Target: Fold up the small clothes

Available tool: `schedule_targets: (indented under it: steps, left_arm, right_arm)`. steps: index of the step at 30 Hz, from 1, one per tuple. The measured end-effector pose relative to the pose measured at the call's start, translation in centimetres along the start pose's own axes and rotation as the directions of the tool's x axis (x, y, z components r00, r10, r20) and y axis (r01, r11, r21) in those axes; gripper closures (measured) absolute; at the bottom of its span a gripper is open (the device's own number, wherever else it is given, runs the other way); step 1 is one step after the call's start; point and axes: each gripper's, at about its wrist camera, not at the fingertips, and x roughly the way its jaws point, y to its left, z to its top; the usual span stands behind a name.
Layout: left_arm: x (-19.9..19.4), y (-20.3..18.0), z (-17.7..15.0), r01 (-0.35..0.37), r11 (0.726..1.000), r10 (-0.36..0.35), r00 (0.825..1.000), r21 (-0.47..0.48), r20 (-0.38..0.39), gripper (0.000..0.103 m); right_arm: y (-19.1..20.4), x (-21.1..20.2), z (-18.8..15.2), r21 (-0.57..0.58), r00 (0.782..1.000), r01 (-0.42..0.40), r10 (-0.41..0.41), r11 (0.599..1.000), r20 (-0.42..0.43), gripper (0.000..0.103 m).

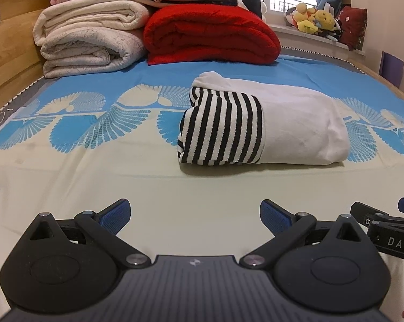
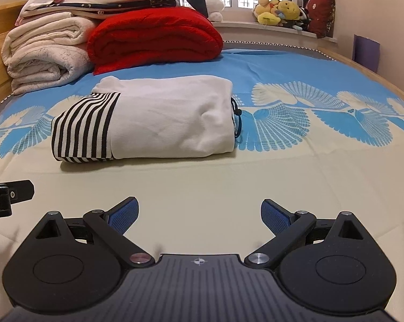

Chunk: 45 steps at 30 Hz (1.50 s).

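A small white garment with a black-and-white striped part (image 1: 263, 123) lies folded into a compact bundle on the bed sheet (image 1: 94, 177). The same bundle (image 2: 153, 119) shows in the right wrist view, stripes at its left end and a dark cord at its right edge. My left gripper (image 1: 195, 214) stands open over the bare sheet, well short of the bundle, nothing between its fingers. My right gripper (image 2: 199, 213) is open too, also short of the bundle and holding nothing. The right gripper's tip (image 1: 384, 222) shows at the right edge of the left wrist view.
Folded cream blankets (image 1: 89, 40) and a red blanket (image 1: 212, 35) are stacked at the head of the bed, with more bedding on top. Plush toys (image 1: 314, 18) sit on the windowsill. A wooden bed frame (image 1: 8, 53) runs along the left.
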Motion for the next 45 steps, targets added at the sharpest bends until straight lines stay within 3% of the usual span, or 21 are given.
schedule_targets:
  steps: [45]
  left_arm:
    - [0.46, -0.17, -0.25, -0.017, 1.0, 0.017, 1.0, 0.026, 0.001, 0.001]
  right_arm:
    - [0.62, -0.11, -0.15, -0.027, 1.0, -0.029, 0.029, 0.999, -0.011, 0.005]
